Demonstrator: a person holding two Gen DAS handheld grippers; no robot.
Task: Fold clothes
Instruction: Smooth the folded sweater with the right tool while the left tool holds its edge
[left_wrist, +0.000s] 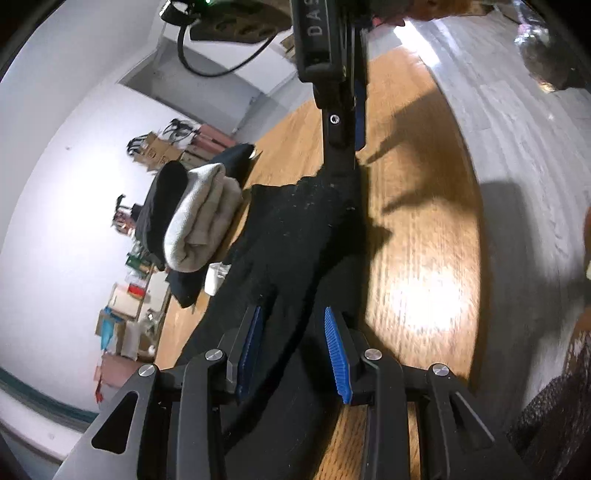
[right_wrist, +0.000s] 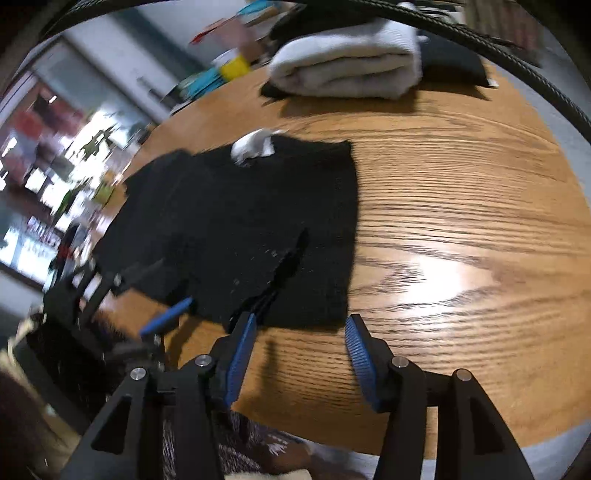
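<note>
A black garment (right_wrist: 236, 229) lies flat on the round wooden table (right_wrist: 461, 221), with a white tag (right_wrist: 255, 146) at its far edge. My right gripper (right_wrist: 301, 325) is open just above the table at the garment's near edge, touching nothing. My left gripper (left_wrist: 293, 314) is open with the black garment (left_wrist: 295, 229) lying between its blue pads. The right gripper (left_wrist: 343, 147) shows in the left wrist view, at the far edge of the cloth. The left gripper (right_wrist: 166, 317) shows at the left in the right wrist view.
A stack of folded clothes, a grey-white one (right_wrist: 347, 66) on black ones (right_wrist: 454, 59), sits at the table's far side; it also shows in the left wrist view (left_wrist: 199, 218). Boxes and clutter (left_wrist: 125, 314) stand along the wall beyond.
</note>
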